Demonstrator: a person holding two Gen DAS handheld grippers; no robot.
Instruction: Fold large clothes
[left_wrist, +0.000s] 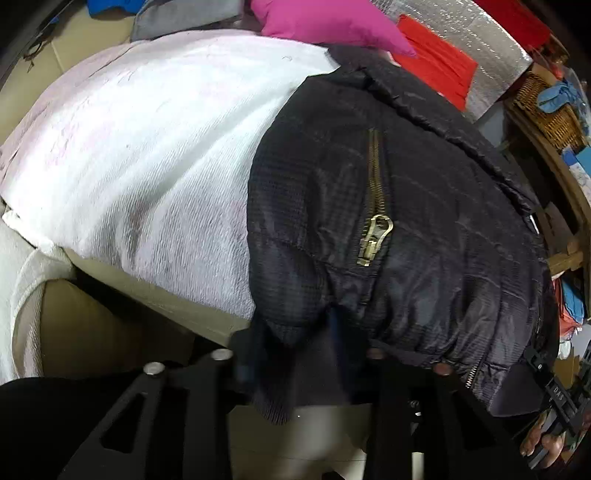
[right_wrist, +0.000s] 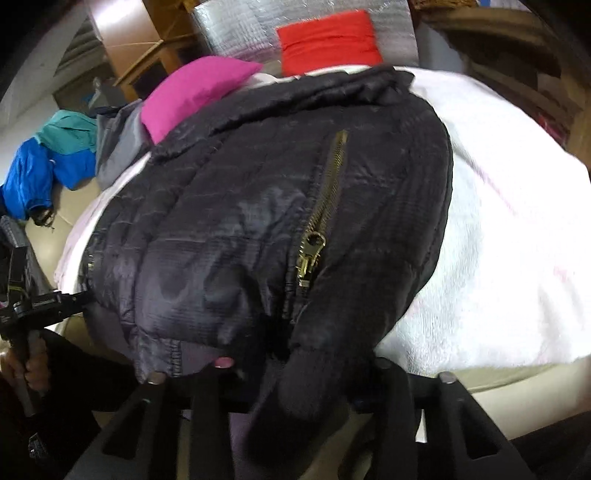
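Jacket position: A black quilted puffer jacket (left_wrist: 388, 229) lies on a white towel (left_wrist: 147, 158) spread over a cream sofa (left_wrist: 96, 325), directly ahead of both pairs of jaws, its hem nearest them and its collar farthest away.

Left gripper (left_wrist: 295, 373): Its jaws meet the hem at the jacket's left lower corner, where a dark ribbed cuff hangs between them. The cloth hides the tips, so I cannot tell whether they are clenched on it or merely against it.

Right gripper (right_wrist: 295, 373): Its jaws sit at the other lower corner, with a sleeve end or cuff drooping over them. Again the fabric covers the tips and I cannot tell their state.

Why held this way: Taking the hem at two corners, one per side, probably sets up lifting the bottom edge and carrying it away from the jaws toward the collar.

Jacket look: Slightly glossy, puffy, softly wrinkled, with faint horizontal stitching. A brass zipper (left_wrist: 375, 225) runs down one panel, its pull lying toward the hem.

Beyond the jacket: A magenta cushion (right_wrist: 192, 92) and a folded red cloth (right_wrist: 328, 40) rest past the collar; blue and teal garments (right_wrist: 48, 162) lie far off to the left of the jaws.
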